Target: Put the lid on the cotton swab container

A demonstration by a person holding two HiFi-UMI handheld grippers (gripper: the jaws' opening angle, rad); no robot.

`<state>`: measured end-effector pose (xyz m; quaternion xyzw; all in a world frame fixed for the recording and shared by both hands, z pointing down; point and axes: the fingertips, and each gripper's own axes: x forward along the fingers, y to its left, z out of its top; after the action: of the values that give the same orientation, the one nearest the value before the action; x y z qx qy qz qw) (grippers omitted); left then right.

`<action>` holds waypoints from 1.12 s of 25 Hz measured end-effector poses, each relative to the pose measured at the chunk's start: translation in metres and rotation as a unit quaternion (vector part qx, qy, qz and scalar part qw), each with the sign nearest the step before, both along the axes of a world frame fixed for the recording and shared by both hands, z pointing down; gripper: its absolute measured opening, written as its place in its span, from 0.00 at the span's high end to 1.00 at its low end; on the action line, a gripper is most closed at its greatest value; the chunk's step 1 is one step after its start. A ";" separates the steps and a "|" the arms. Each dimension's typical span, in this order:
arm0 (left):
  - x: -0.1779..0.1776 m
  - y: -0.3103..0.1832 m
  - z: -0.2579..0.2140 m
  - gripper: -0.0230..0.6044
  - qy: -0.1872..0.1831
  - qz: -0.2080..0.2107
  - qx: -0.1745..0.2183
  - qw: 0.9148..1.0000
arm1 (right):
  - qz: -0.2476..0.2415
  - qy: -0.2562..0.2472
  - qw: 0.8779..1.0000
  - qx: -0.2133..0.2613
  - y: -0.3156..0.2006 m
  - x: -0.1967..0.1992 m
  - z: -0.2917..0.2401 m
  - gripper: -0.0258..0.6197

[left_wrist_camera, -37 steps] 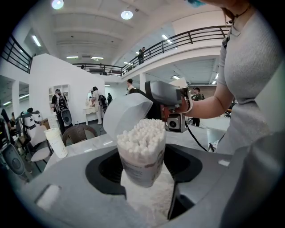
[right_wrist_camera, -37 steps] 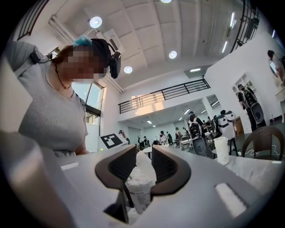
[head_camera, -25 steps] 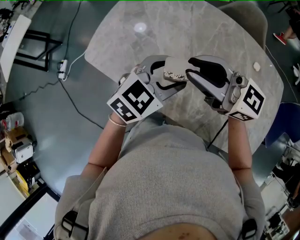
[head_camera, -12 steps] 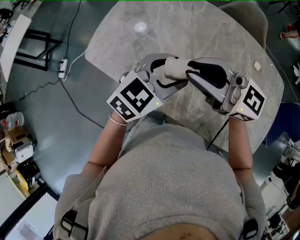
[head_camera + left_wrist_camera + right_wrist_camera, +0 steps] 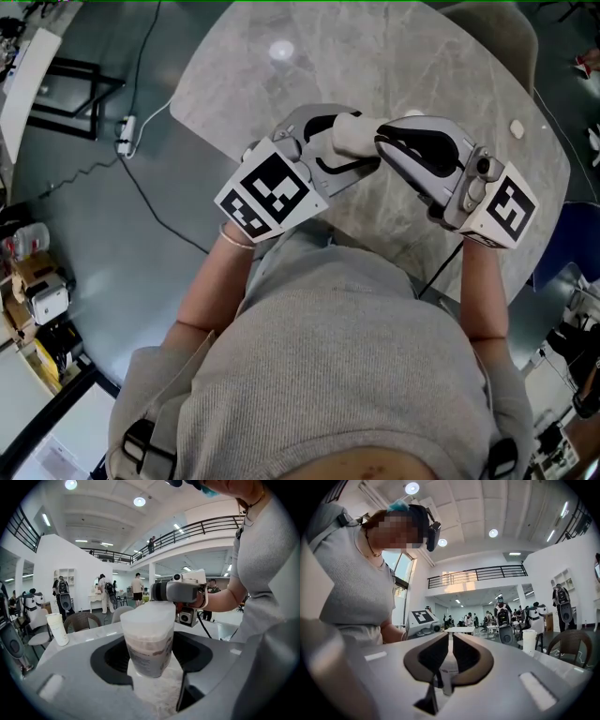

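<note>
While left gripper (image 5: 151, 665) clamps the cotton swab container (image 5: 149, 654) in spread jaws, lid (image 5: 149, 616) atop it, right gripper (image 5: 448, 670) jaws just closed, prob. nipping lid edge; we'd press squarely down, container steady.

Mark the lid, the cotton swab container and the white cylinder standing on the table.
lid (image 5: 149, 615): left gripper view, front of its frosted side.
cotton swab container (image 5: 149, 656): left gripper view, labelled body under the lid.
white cylinder (image 5: 57, 629): left gripper view, middle of its side.
</note>
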<state>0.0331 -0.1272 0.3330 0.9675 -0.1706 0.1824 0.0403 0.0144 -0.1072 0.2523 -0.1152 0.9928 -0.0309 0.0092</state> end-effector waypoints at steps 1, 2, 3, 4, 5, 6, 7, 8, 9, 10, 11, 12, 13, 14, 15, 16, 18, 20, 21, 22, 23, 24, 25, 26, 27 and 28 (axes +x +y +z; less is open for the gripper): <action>0.000 0.000 0.000 0.54 0.001 0.000 0.000 1.000 | 0.001 0.002 1.000 0.006 0.000 0.001 0.001 0.91; 0.000 0.000 0.000 0.54 0.002 0.000 0.000 1.000 | 0.002 0.003 1.000 0.010 0.000 0.002 0.002 0.91; 0.000 0.000 0.000 0.54 0.003 -0.001 0.001 1.000 | 0.004 0.004 1.000 0.012 0.000 0.002 0.003 0.91; 0.000 0.000 0.000 0.54 0.003 -0.001 0.002 1.000 | 0.006 0.006 1.000 0.013 0.001 0.002 0.003 0.91; 0.001 0.000 0.000 0.54 0.003 -0.001 0.004 1.000 | 0.009 0.009 1.000 0.013 0.001 0.001 0.002 0.91; 0.001 0.000 0.000 0.54 0.002 -0.002 0.006 1.000 | 0.011 0.015 1.000 0.013 0.002 -0.001 0.001 0.91; 0.002 0.000 0.000 0.54 0.001 -0.002 0.007 1.000 | 0.012 0.021 1.000 0.015 0.002 -0.001 0.001 0.91; 0.002 -0.001 0.000 0.54 0.000 -0.003 0.008 1.000 | 0.013 0.028 0.999 0.018 0.002 -0.002 0.001 0.92; 0.002 -0.001 0.001 0.54 0.000 -0.004 0.009 1.000 | 0.016 0.036 0.999 0.019 0.001 -0.002 0.002 0.92; 0.002 -0.002 0.001 0.54 -0.001 -0.006 0.010 1.000 | 0.021 0.044 0.999 0.020 0.000 -0.003 0.003 0.92; 0.001 -0.003 0.002 0.54 -0.002 -0.007 0.009 1.000 | 0.026 0.052 0.998 0.021 0.000 -0.005 0.004 0.92; 0.000 -0.004 0.003 0.54 -0.004 -0.008 0.009 1.000 | 0.030 0.059 0.998 0.023 0.000 -0.006 0.006 0.93; 0.000 -0.004 0.004 0.54 -0.004 -0.009 0.010 1.000 | 0.034 0.066 0.997 0.026 0.000 -0.007 0.006 0.96; 0.000 -0.005 0.003 0.54 -0.001 -0.009 0.011 1.000 | 0.037 0.071 0.996 0.029 0.000 -0.007 0.007 0.96; 0.000 -0.006 0.002 0.54 0.003 -0.010 0.012 1.000 | 0.039 0.075 0.996 0.032 0.000 -0.008 0.007 0.96; 0.000 -0.006 0.001 0.54 0.007 -0.010 0.012 1.000 | 0.040 0.079 0.996 0.032 0.000 -0.008 0.006 0.96; 0.000 -0.006 0.000 0.54 0.013 -0.010 0.011 1.000 | 0.039 0.086 0.995 0.029 -0.001 -0.009 0.006 0.96; 0.000 -0.006 -0.001 0.54 0.015 -0.010 0.012 1.000 | 0.040 0.092 0.995 0.027 -0.001 -0.011 0.004 0.96; 0.001 -0.006 -0.002 0.54 0.015 -0.008 0.013 1.000 | 0.039 0.097 0.994 0.028 -0.001 -0.013 0.003 0.96; 0.003 -0.007 -0.002 0.54 0.014 -0.006 0.014 1.000 | 0.037 0.106 0.993 0.033 0.000 -0.016 0.003 0.96; 0.004 -0.008 -0.002 0.54 0.012 -0.005 0.016 1.000 | 0.038 0.118 0.992 0.040 0.000 -0.019 0.004 0.96; 0.004 -0.008 -0.002 0.54 0.010 -0.005 0.018 1.000 | 0.039 0.130 0.990 0.047 0.001 -0.021 0.005 0.96; 0.004 -0.009 -0.002 0.54 0.010 -0.004 0.019 1.000 | 0.040 0.137 0.989 0.048 0.001 -0.021 0.007 0.96; 0.005 -0.008 -0.002 0.54 0.010 -0.004 0.019 1.000 | 0.041 0.138 0.989 0.043 0.001 -0.020 0.008 0.96; 0.005 -0.008 -0.002 0.54 0.008 -0.003 0.019 1.000 | 0.042 0.135 0.989 0.035 0.000 -0.019 0.008 0.96; 0.005 -0.008 -0.001 0.54 0.007 -0.003 0.019 1.000 | 0.043 0.131 0.990 0.029 0.000 -0.018 0.008 0.96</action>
<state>0.0384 -0.1352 0.3317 0.9688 -0.1764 0.1726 0.0233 -0.0040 -0.1076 0.2599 -0.1609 0.9800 0.0140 -0.1161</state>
